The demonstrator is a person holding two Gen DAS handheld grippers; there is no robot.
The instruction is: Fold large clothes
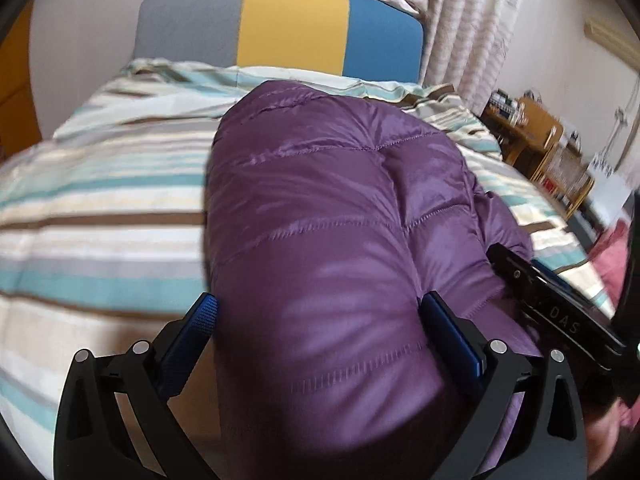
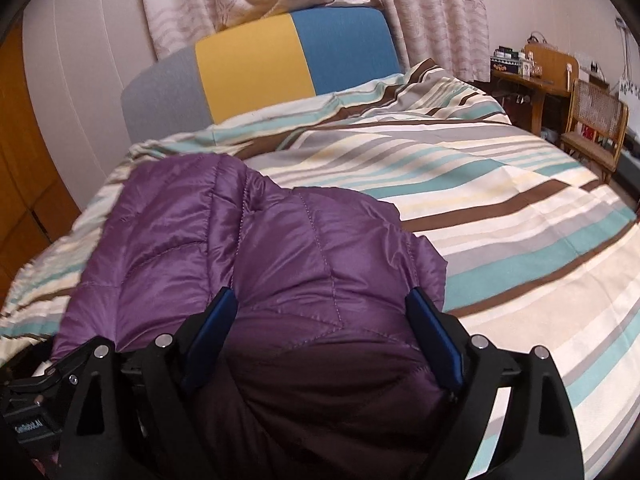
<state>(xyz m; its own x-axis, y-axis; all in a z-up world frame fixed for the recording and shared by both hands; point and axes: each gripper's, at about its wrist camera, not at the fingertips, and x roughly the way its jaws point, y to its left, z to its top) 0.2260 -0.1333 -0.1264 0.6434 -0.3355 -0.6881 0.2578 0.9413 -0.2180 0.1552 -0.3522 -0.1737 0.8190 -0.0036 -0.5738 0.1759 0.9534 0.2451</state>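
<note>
The left gripper (image 1: 316, 312), black-framed with blue ribbed pads, stood with its jaws set wide, and a thick roll of the purple quilted down jacket (image 1: 332, 208) filled the gap between them. The pads met the padding on both sides; whether they pressed it firmly could not be told. The right gripper (image 2: 324, 308), of the same build, also stood wide, with another thick bulge of the same jacket between its pads. Its black body showed at the right edge of the left wrist view, just beside the left gripper.

The jacket lay bunched on the striped bed cover (image 2: 500, 208), in cream, teal, grey and brown bands, near the foot of the bed and toward its left side. It appeared partly folded, with several layers stacked.

Judged from this state, the step in hand was carrying or setting down a doubled section. Slippery shell fabric and trapped air would resist a flat fold. Both grippers should move together at equal height, lay the layer squarely over the one below, then press outward to expel air before release.

Beyond the bed stood a padded headboard (image 2: 256, 72) in grey, yellow and blue panels, and patterned curtains (image 2: 432, 16). No open container was visible. A wooden side table (image 2: 532, 80) carried small items too indistinct to identify.
</note>
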